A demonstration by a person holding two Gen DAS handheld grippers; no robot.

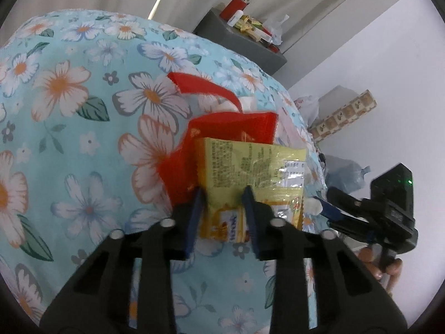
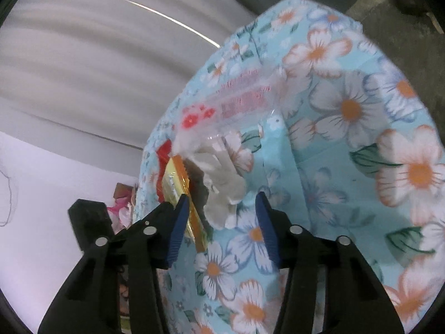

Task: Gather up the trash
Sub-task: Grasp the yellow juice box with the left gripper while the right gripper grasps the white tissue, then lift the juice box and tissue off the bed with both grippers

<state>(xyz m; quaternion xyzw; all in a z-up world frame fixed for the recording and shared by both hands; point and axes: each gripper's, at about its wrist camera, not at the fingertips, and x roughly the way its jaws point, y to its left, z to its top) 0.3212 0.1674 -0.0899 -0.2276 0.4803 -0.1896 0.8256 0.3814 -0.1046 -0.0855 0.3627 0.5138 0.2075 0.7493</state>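
Pickup step. Left hand-held gripper (image 1: 224,194) is straddling the yellow snack wrapper (image 1: 250,172) on the floral-clothed desk (image 1: 83,139); grip unclear. Right hand-held gripper (image 2: 222,201), apart, is flanking the crumpled tissue (image 2: 219,183). Next: closing firmly, lifting.

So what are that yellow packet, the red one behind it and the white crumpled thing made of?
Yellow packet: glossy plastic film, by its glare and crinkles. Red wrapper: probably plastic film too, with a serrated edge. White wad: looks like matte tissue paper, soft and crumpled, though blur leaves it open.
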